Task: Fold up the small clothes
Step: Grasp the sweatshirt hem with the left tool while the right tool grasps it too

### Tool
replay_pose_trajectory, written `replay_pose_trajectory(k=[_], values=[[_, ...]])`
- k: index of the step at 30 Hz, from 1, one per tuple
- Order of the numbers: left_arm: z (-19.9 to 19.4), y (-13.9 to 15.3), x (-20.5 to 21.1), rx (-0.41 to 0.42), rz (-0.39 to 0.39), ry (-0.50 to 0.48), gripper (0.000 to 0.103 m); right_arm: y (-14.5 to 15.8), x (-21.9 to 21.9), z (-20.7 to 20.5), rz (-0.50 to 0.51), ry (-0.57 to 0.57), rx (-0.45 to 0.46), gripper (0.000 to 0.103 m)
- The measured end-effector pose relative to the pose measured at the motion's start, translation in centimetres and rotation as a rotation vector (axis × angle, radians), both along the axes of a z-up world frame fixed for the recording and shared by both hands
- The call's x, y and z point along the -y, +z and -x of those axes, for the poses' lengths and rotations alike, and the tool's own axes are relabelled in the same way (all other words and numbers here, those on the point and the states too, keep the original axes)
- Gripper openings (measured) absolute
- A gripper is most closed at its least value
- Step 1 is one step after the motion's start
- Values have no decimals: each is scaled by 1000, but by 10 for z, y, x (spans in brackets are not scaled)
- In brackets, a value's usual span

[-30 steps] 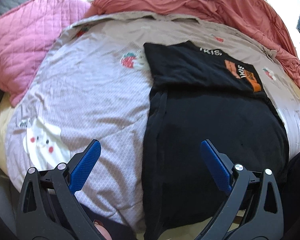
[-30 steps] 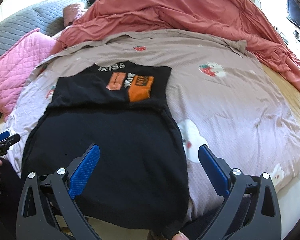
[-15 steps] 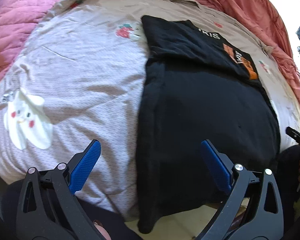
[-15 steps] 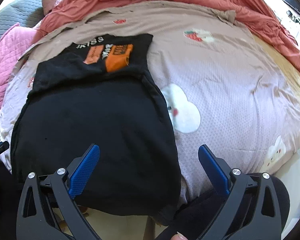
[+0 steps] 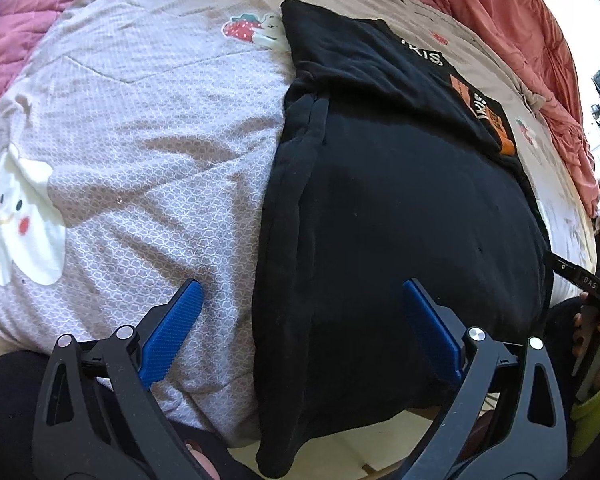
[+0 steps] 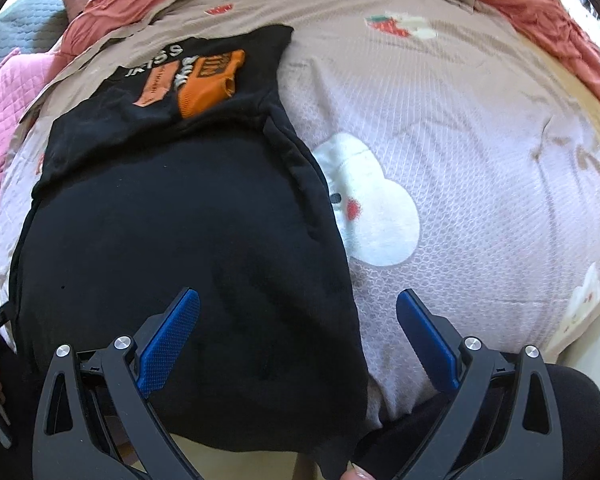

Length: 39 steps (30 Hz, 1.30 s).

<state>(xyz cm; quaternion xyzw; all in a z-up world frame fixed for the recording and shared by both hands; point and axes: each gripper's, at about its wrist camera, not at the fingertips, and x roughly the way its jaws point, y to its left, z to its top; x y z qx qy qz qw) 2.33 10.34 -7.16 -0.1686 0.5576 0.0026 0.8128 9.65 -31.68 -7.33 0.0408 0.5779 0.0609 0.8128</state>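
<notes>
Spread across the bed is a pale grey-lilac quilt (image 5: 140, 140) printed with strawberries and white cartoon figures, with a rumpled salmon-red duvet (image 6: 540, 12) bunched along its far edge and a pink quilted pillow (image 5: 16, 20) at the far left. On the quilt lies a black garment (image 5: 400, 220), laid flat and reaching from mid-bed to the near edge, where its hem hangs over the side. Its far end is folded back on itself, so a band with white lettering and an orange patch (image 6: 208, 76) lies on top of the black cloth. The left gripper (image 5: 302, 308) hovers over the near left side of the garment, its blue fingers (image 5: 172, 328) spread wide and holding nothing; one finger shows over the quilt, the other over the black fabric. The right gripper (image 6: 298, 318) hangs over the garment's near right side, fingers likewise wide apart and empty, the left one over the cloth and the right one over the quilt. Whether either touches the fabric cannot be told. In the left wrist view the person's right hand (image 5: 596, 340) shows at the far right edge.
</notes>
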Motion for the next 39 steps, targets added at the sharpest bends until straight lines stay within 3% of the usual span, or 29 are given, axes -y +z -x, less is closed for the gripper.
replay_pose_trajectory(k=[2,3,4,7,10,12,16,18,23,25,26,27,29,30,39], values=[[-1,-1,0,-2,2,0,93,0,0,0,-27,6,-2,90],[-1,-2,1,-2,3,-2,93,1,-2,0,-41,20,4,80],[-1,-2,2,-2,4,-5,93,3,-4,1,-52,34,9,61],[-2,-3,4,-2,8,-16,88,13,-11,7,-73,82,52,44],[-1,-3,4,3,20,-19,71,22,-14,10,-111,113,85,33],[-1,-4,2,3,37,-16,54,21,-14,8,-117,111,79,31],[-1,-6,0,-2,42,-9,50,13,1,1,-111,31,33,34],[-1,-6,0,-6,39,-9,50,2,6,-5,-124,-3,-17,41],[-6,-12,3,-19,30,-5,53,-5,6,-9,-170,5,-44,43],[-6,-12,4,-17,10,-5,49,-5,10,-10,-229,4,-46,34],[-6,-11,5,-14,-7,-1,41,-4,11,-10,-257,5,-43,26],[-5,-9,5,-11,-19,5,28,-2,12,-9,-277,6,-36,24],[-2,-5,1,12,-23,24,12,6,13,-6,-309,21,-6,16],[-1,-3,-1,22,-12,29,9,10,13,-5,-322,30,13,15],[6,16,-5,112,34,39,3,30,25,-5,-449,15,115,13]])
